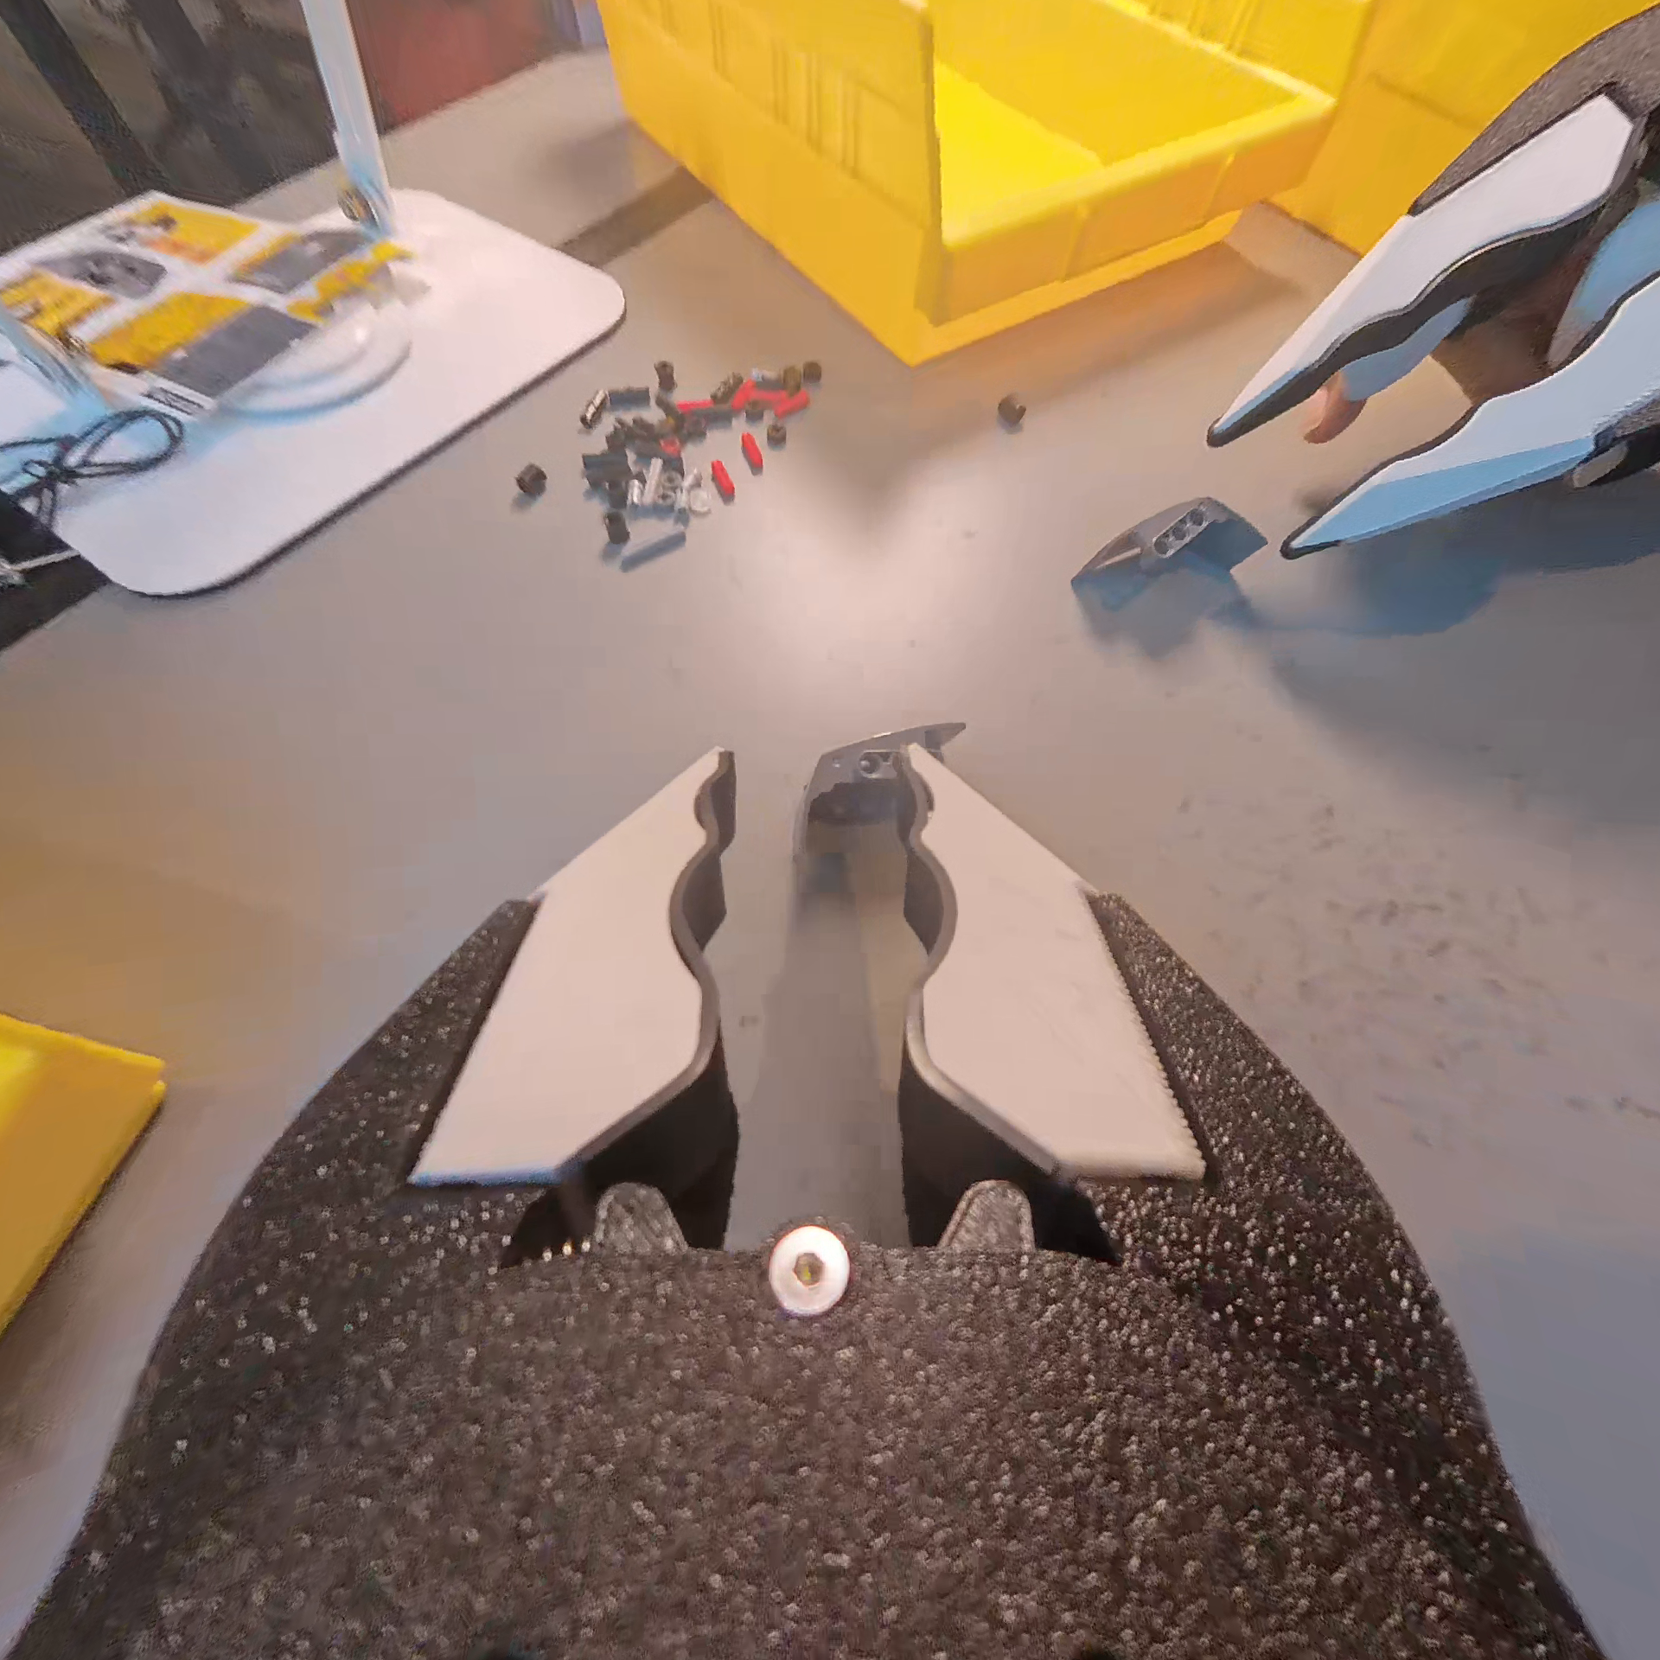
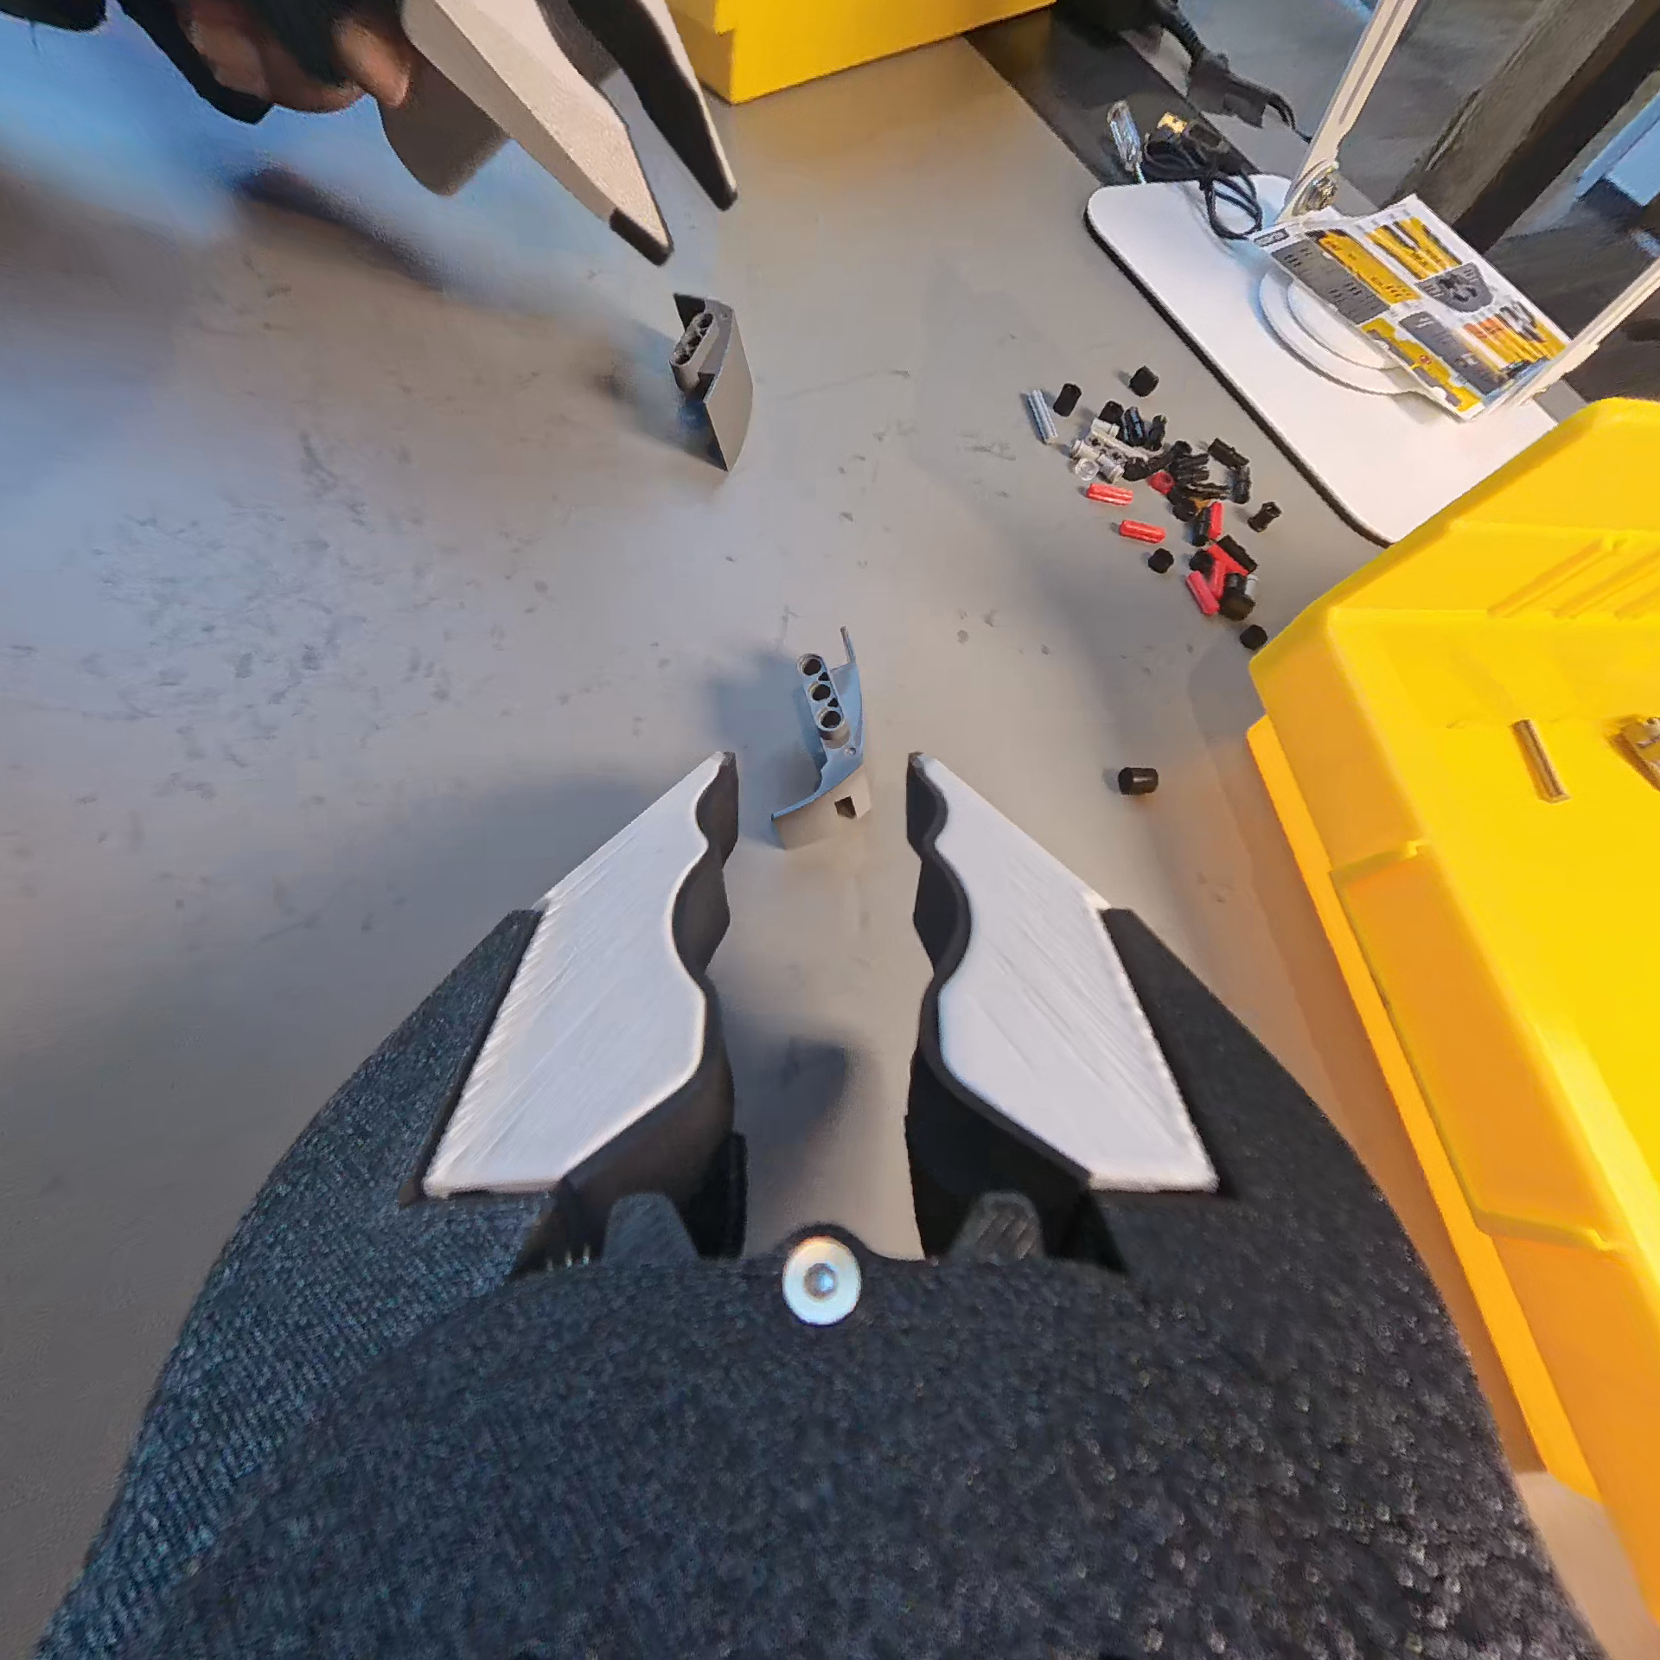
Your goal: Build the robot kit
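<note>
Broadly, the grey table [image 1: 359,737] carries yellow bins [image 1: 943,180] at twelve o'clock and a white stand base [image 1: 359,431] at ten. Both grippers gape, holding nothing. The left gripper [image 1: 822,763] hovers at one grey curved panel [image 1: 853,790]; the right gripper [image 2: 822,763] frames another grey panel [image 2: 826,754]. Small black and red pins [image 1: 683,440] lie scattered, unassembled.

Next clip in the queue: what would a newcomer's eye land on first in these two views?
The bright yellow bins at the far side of the grey table stand out at once, with a scatter of small black and red pins just before them. Nearer, two grey curved panel pieces lie apart: one at the open left gripper, the other just ahead of the open right gripper.
</note>
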Motion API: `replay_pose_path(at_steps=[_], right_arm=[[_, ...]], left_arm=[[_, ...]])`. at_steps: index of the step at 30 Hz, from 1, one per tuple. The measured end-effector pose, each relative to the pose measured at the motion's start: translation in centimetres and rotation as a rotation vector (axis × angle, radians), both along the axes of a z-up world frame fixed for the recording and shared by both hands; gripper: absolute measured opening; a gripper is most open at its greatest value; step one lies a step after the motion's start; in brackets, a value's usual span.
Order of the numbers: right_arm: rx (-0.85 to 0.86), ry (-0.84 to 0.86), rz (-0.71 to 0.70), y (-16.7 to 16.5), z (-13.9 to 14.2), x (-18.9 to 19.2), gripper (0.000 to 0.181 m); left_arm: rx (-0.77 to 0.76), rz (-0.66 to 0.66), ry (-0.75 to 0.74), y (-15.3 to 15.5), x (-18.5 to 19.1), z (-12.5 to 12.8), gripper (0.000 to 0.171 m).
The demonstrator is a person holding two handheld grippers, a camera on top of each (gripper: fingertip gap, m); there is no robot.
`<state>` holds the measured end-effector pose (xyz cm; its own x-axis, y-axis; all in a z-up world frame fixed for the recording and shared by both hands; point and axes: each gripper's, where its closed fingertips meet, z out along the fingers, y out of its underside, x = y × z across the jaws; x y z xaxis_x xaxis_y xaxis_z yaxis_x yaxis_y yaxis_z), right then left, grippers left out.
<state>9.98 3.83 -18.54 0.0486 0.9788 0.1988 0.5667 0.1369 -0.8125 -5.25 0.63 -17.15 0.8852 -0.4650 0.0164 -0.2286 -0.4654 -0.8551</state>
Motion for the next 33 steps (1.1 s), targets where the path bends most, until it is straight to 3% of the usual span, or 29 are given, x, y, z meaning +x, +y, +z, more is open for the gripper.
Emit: replay_pose_path(at_steps=[9, 12, 19, 23, 26, 30, 33], right_arm=[[-0.037, 0.226, -0.109, 2.6, 4.5, -1.2, 0.036], [-0.077, 0.207, -0.144, 4.3, 4.7, -3.1, 0.034], [-0.211, 0.091, -0.183, 7.6, 2.7, -9.4, 0.03], [-0.209, 0.102, -0.26, 9.6, 2.9, -11.7, 0.027], [-0.196, 0.147, -0.4, 12.2, 3.7, -12.0, 0.026], [-0.149, 0.127, -0.497, 14.4, 3.6, -11.1, 0.022], [-0.096, 0.061, -0.521, 15.4, 2.9, -9.9, 0.03]], left_arm=[[0.189, 0.069, -0.123, -2.4, -0.3, 4.1, 0.054], [0.244, 0.08, -0.126, -2.4, -0.1, 5.1, 0.054], [0.214, 0.048, -0.079, -2.6, 0.3, 3.6, 0.051], [0.194, 0.033, -0.064, -2.6, 0.4, 2.6, 0.049], [0.171, 0.02, -0.07, -2.6, 0.6, 2.0, 0.049], [0.166, 0.007, -0.079, -2.7, 0.8, 2.1, 0.05], [0.176, 0.002, -0.074, -2.8, 0.8, 2.4, 0.049]])
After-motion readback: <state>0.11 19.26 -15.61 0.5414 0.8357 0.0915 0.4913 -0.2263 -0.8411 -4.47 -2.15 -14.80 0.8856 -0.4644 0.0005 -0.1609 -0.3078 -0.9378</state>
